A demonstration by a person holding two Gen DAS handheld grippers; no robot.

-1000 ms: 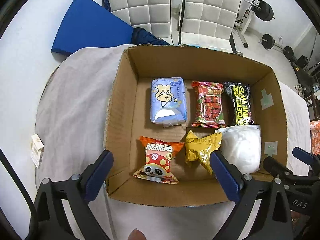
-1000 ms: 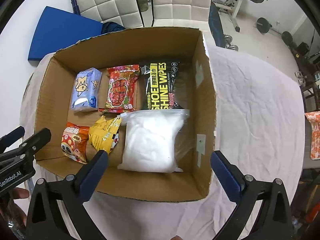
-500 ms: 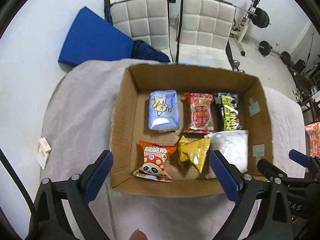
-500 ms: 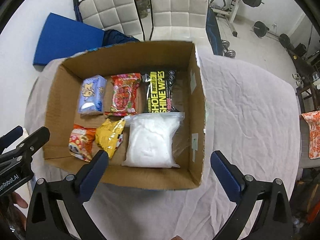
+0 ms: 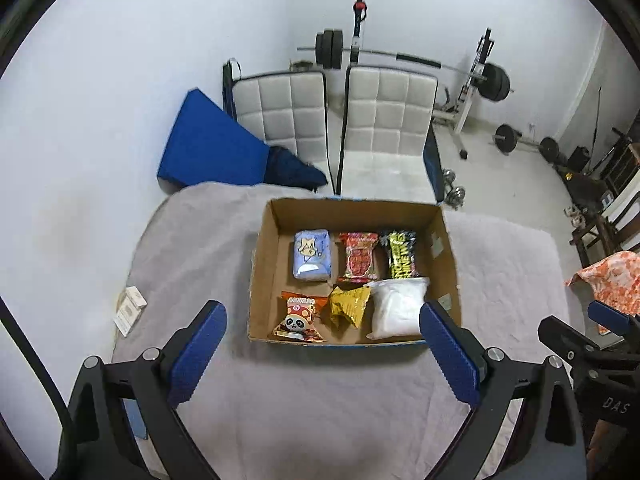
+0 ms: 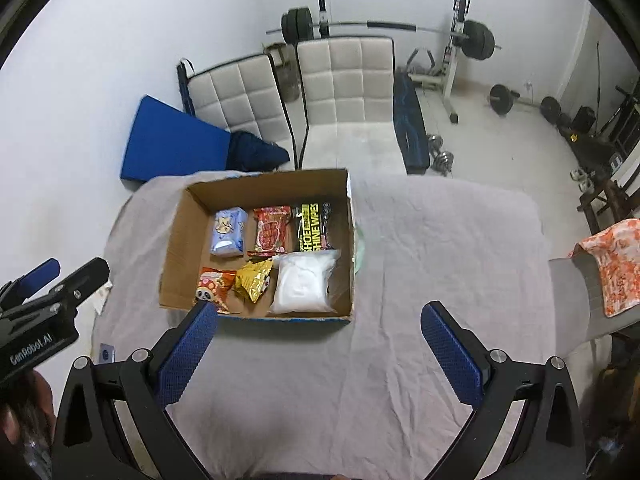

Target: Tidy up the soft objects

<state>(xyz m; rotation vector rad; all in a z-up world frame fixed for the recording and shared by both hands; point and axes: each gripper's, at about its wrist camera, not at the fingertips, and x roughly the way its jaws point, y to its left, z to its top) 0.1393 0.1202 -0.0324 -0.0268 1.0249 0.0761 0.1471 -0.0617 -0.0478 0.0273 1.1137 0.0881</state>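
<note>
An open cardboard box (image 5: pixel 262 272) (image 6: pixel 178 248) stands on the cloth-covered table. Inside lie a blue tissue pack (image 5: pixel 312 255) (image 6: pixel 229 231), a red snack pack (image 5: pixel 358 257) (image 6: pixel 272 230), a black wipes pack (image 5: pixel 402 254) (image 6: pixel 314 227), a panda snack bag (image 5: pixel 299 317) (image 6: pixel 212 286), a yellow foil bag (image 5: pixel 348 306) (image 6: pixel 254 279) and a clear bag of white stuff (image 5: pixel 396 307) (image 6: pixel 302 283). My left gripper (image 5: pixel 322 354) is open and empty, held above the table in front of the box. My right gripper (image 6: pixel 318 354) is open and empty, in front of the box's right part.
The grey cloth (image 6: pixel 440 248) covers the table. A small white carton (image 5: pixel 129 310) lies left of the box. An orange patterned cloth (image 6: pixel 608 264) lies at the far right. White chairs (image 5: pixel 380 136), a blue mat (image 5: pixel 208 148) and gym weights stand behind the table.
Both grippers have pulled back and up from the box, which now looks smaller and farther. Both stay open and empty. The packs in the box have not moved.
</note>
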